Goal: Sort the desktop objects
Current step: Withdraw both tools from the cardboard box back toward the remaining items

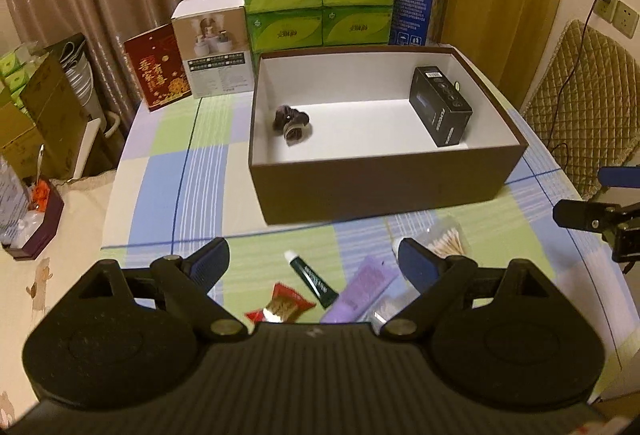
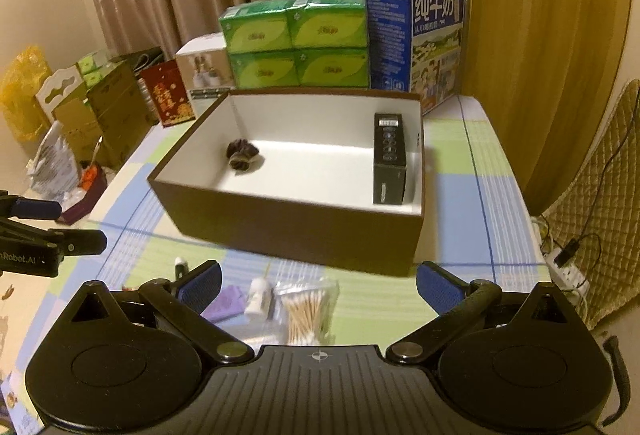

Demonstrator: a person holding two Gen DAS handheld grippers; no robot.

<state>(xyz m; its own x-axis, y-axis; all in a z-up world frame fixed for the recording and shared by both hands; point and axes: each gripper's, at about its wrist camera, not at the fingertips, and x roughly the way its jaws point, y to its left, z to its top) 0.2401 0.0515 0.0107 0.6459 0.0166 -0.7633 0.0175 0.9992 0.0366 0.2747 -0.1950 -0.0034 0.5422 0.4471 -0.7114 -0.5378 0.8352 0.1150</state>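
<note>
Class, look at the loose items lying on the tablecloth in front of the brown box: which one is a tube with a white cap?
The dark green tube, slim with a white cap. The lilac tube beside it is wider and pale purple, the red item is a wrapped snack, and the cotton swabs sit in a clear bag.

Brown open cardboard box (image 1: 384,187): one
Black rectangular cartons inside (image 1: 440,107): one
Dark hair scrunchies inside (image 1: 291,123): one
Green tissue packs (image 1: 320,7): four
Tubes on surface: two, green (image 1: 313,278), purple (image 1: 362,289)
Cotton-swab bags (image 2: 306,309): one
Red snack wrappers (image 1: 282,304): one

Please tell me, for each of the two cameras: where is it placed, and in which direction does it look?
Left wrist: sits on the left tool, looking down at the brown box; the right tool shows at the right edge.
Right wrist: sits on the right tool, looking down at the same box; the left tool shows at the left edge.
Shared: box, cotton swabs.
</note>
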